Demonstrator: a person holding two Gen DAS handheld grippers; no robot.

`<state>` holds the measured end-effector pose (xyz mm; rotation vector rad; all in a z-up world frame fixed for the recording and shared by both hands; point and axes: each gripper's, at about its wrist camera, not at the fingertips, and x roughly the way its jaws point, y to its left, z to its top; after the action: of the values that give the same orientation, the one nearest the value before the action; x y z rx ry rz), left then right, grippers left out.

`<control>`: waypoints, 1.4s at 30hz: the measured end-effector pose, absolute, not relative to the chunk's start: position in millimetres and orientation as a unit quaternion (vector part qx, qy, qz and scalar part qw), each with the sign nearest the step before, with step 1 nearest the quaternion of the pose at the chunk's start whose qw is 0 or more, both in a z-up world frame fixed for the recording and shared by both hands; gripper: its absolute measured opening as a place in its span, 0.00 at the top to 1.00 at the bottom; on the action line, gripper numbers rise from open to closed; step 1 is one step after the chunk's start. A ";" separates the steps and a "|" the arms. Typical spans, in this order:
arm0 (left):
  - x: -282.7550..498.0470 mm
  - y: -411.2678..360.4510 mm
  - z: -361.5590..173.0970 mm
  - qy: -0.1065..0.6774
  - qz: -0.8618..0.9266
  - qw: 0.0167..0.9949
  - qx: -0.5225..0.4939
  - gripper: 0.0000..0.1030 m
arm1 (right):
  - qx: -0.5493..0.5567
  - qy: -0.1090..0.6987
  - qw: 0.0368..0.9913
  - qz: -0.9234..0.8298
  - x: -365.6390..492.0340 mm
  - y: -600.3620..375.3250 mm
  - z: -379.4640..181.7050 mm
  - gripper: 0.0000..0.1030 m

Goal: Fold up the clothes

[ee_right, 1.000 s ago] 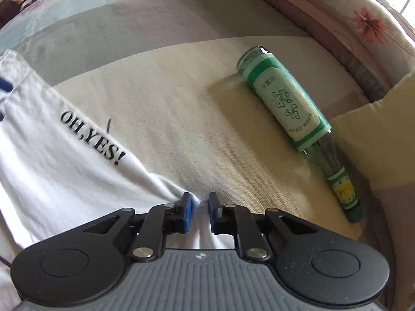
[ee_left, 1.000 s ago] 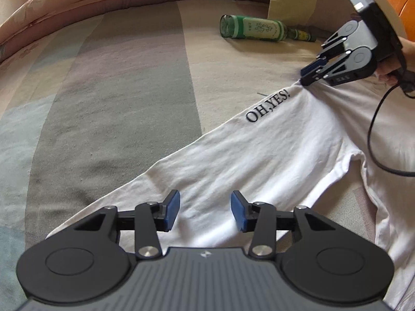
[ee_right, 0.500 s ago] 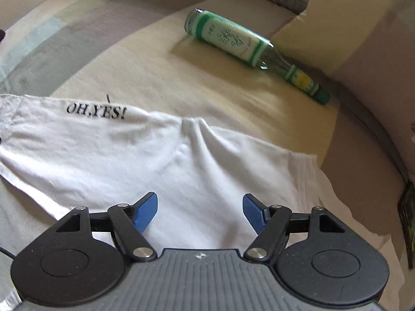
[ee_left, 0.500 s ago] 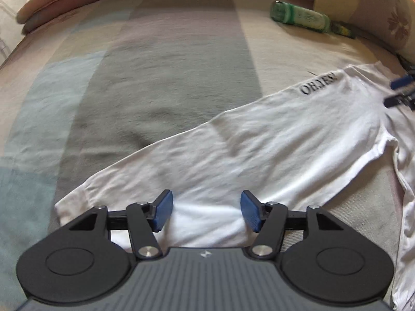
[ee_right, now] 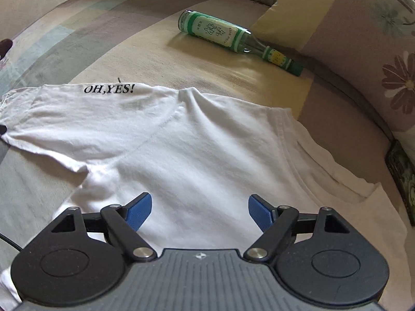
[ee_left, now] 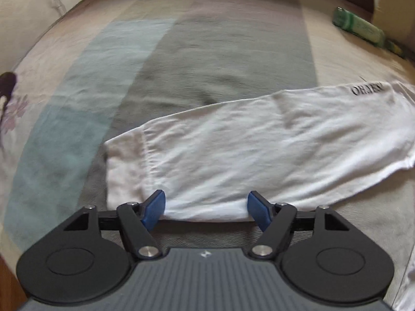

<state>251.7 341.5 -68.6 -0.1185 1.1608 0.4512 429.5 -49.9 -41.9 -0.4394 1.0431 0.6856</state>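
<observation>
Lying flat, white shirt (ee_right: 197,155), sleeve (ee_left: 259,150) stretched leftward, cuff beside wide-open left hand-held gripper (ee_left: 206,210), right hand-held gripper (ee_right: 199,211) wide.

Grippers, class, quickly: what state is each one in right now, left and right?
Left gripper: open, holding nothing, fingers straddling the sleeve edge.
Right gripper: open, holding nothing, above the white shirt.
</observation>
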 end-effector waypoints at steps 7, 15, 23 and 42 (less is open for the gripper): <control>299.8 230.9 -38.6 0.482 0.098 0.870 -0.039 0.32 | -0.163 0.518 0.781 0.307 393.1 -114.1 -47.4 0.14; 343.9 151.0 -88.5 0.497 0.079 0.863 0.055 0.30 | -0.142 0.521 0.780 0.315 356.1 -166.2 -48.0 0.14; 305.9 145.1 -55.8 0.493 0.092 0.865 0.009 0.33 | -0.155 0.509 0.793 0.297 341.4 -235.4 -54.0 0.14; 285.7 64.6 -83.8 0.462 -0.128 0.877 -0.002 0.32 | -0.148 0.475 0.830 0.251 310.6 -235.4 -82.5 0.05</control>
<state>285.7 64.6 -83.8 -0.0034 0.9645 -0.2663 310.6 -235.4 -82.5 -0.3132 1.0069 0.5334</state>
